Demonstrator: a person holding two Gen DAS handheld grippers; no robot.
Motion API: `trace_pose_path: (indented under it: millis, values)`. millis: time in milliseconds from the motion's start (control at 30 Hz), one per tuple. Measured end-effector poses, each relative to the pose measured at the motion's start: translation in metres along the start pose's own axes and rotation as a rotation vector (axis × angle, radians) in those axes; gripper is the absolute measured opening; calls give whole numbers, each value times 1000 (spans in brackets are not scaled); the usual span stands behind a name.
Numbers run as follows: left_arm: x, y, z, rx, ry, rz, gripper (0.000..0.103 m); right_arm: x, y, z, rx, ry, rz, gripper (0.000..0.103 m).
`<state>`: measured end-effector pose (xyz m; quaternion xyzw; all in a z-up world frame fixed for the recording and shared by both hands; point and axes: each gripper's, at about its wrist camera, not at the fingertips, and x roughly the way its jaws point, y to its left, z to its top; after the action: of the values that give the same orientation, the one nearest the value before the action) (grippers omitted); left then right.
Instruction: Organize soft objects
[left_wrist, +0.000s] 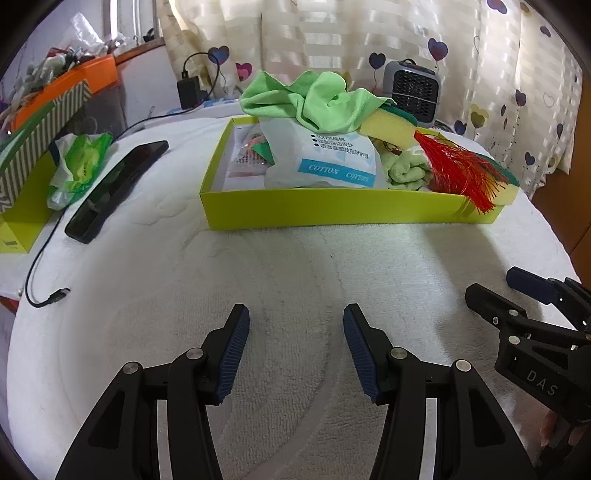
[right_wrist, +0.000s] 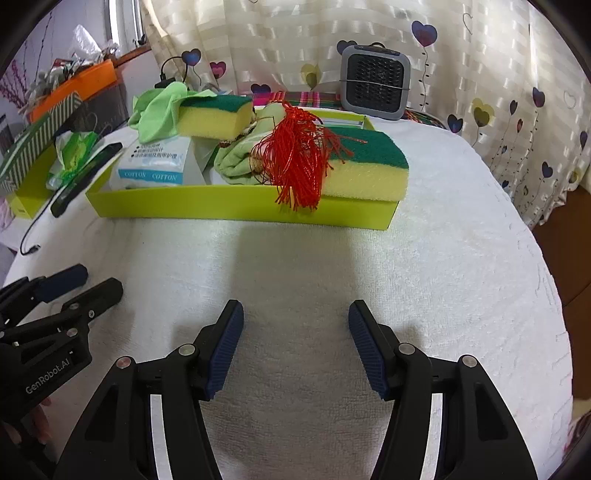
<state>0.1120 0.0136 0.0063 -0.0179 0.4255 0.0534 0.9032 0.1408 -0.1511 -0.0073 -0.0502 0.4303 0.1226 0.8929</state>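
A lime-green shallow box (left_wrist: 332, 210) (right_wrist: 236, 206) stands on the white towel and holds the soft things. In it are a green cloth (left_wrist: 314, 99) (right_wrist: 159, 110), a white cotton-pad pack (left_wrist: 325, 158) (right_wrist: 155, 166), a folded light-green towel (left_wrist: 406, 170) (right_wrist: 236, 162), two yellow-and-green sponges (left_wrist: 388, 125) (right_wrist: 369, 173) (right_wrist: 214, 118) and a red tassel (left_wrist: 458, 170) (right_wrist: 299, 162). My left gripper (left_wrist: 295, 317) is open and empty over the towel in front of the box. My right gripper (right_wrist: 295, 314) is open and empty beside it, and shows in the left wrist view (left_wrist: 495, 286).
A black phone (left_wrist: 118, 188) (right_wrist: 85, 173), a green tissue pack (left_wrist: 81, 166) (right_wrist: 74, 155) and a black cable (left_wrist: 48, 295) lie left of the box. A striped box (left_wrist: 37, 140) and an orange box (left_wrist: 74, 81) stand far left. A grey fan (right_wrist: 375, 81) stands behind.
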Motion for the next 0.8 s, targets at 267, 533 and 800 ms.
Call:
trace_pose_path:
  millis: [267, 533, 800]
  values:
    - [0, -1, 0, 7, -1, 9, 54, 1, 0, -1, 1, 1, -9, 65]
    - [1, -1, 0, 4, -1, 6, 55, 1, 0, -1, 4, 1, -7, 65]
    - [1, -1, 0, 4, -1, 7, 55, 2, -1, -1, 7, 2, -4, 65]
